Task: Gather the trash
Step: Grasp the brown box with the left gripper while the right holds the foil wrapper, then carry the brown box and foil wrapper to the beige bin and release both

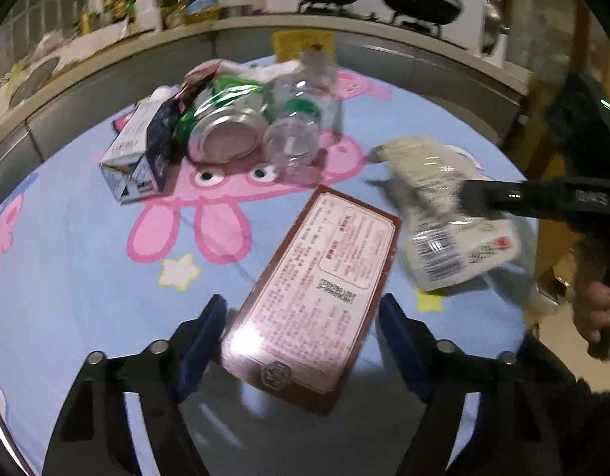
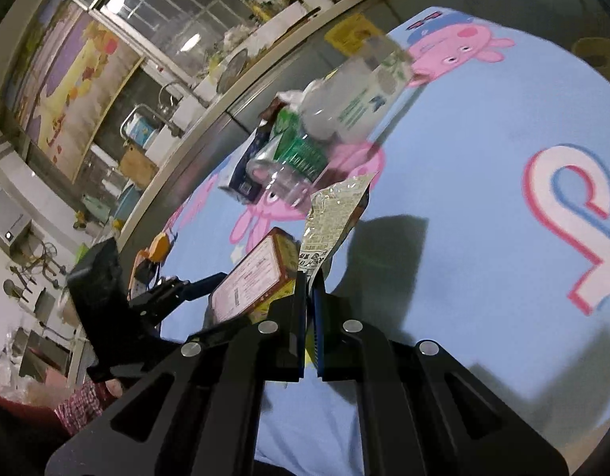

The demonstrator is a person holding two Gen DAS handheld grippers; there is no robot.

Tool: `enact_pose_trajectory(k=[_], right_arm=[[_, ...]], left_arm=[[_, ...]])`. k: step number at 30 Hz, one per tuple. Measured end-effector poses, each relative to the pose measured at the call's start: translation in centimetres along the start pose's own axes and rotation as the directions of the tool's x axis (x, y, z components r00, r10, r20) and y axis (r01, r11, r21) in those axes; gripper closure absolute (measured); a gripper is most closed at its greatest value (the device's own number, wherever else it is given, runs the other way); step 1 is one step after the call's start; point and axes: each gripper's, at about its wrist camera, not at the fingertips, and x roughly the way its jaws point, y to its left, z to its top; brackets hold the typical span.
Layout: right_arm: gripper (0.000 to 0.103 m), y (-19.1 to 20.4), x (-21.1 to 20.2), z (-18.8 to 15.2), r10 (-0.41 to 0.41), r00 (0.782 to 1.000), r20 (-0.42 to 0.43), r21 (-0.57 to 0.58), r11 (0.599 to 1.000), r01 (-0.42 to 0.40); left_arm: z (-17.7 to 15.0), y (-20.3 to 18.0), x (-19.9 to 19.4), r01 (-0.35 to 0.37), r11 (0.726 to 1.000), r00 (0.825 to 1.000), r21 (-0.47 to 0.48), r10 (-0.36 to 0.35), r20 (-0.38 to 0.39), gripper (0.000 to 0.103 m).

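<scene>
Red box dead ahead of left gripper (image 1: 301, 333), between spread fingers, not yet pinched.
Red box (image 1: 316, 297) flat on cartoon tablecloth (image 1: 66, 269), long axis running away and slightly right, near end already inside the gap; left nearer by far. Right gripper (image 2: 309, 301) pressed together on white plastic wrapper (image 2: 328, 214), lifted off the cloth to the box's right. Count: one red box, one wrapper, one milk carton (image 1: 136, 154), one green can (image 1: 225, 127), two clear bottles (image 1: 295, 135) piled beyond.

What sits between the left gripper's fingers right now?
The red-bordered box: the open left gripper straddles its near end without touching, as the left wrist view shows.
</scene>
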Motion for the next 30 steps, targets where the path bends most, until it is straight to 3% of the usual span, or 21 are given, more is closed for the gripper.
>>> enact_pose_trajectory(k=[4, 9, 14, 19, 24, 27, 30], right_arm=[[0.1, -1.9, -1.7, 0.0, -0.017, 0.999, 0.033, 0.044, 0.999, 0.016], [0.1, -4.1, -4.2, 0.8, -0.006, 0.995, 0.104, 0.079, 0.997, -0.003], [0.1, -6.9, -6.3, 2.2, -0.014, 0.984, 0.176, 0.111, 0.994, -0.006], [0.1, -11.7, -10.7, 4.9, -0.076, 0.952, 0.295, 0.168, 0.985, 0.027], [0.1, -17.4, -15.6, 8.3, -0.199, 0.893, 0.405, 0.246, 0.964, 0.103], [0.1, -21.0, -17.4, 10.0, -0.262, 0.865, 0.428, 0.3, 0.944, 0.138], [0.1, -23.5, -18.0, 11.4, -0.309, 0.849, 0.428, 0.323, 0.93, 0.175]], left_arm=[[0.6, -0.4, 0.0, 0.009, 1.0, 1.0, -0.009, -0.009, -0.011, 0.042], [2.0, -2.1, -1.7, 0.058, 0.998, 0.998, -0.001, -0.058, 0.021, 0.044], [6.3, -5.4, -1.6, 0.142, 0.99, 0.989, 0.022, -0.143, 0.043, 0.044], [13.8, -10.3, 1.6, 0.237, 0.969, 0.969, 0.069, -0.241, 0.05, 0.044], [22.1, -16.5, 6.8, 0.311, 0.941, 0.947, 0.134, -0.319, 0.044, 0.044], [26.4, -20.5, 10.4, 0.344, 0.926, 0.936, 0.155, -0.352, 0.027, 0.044], [29.1, -23.3, 13.3, 0.344, 0.922, 0.936, 0.179, -0.352, 0.015, 0.044]])
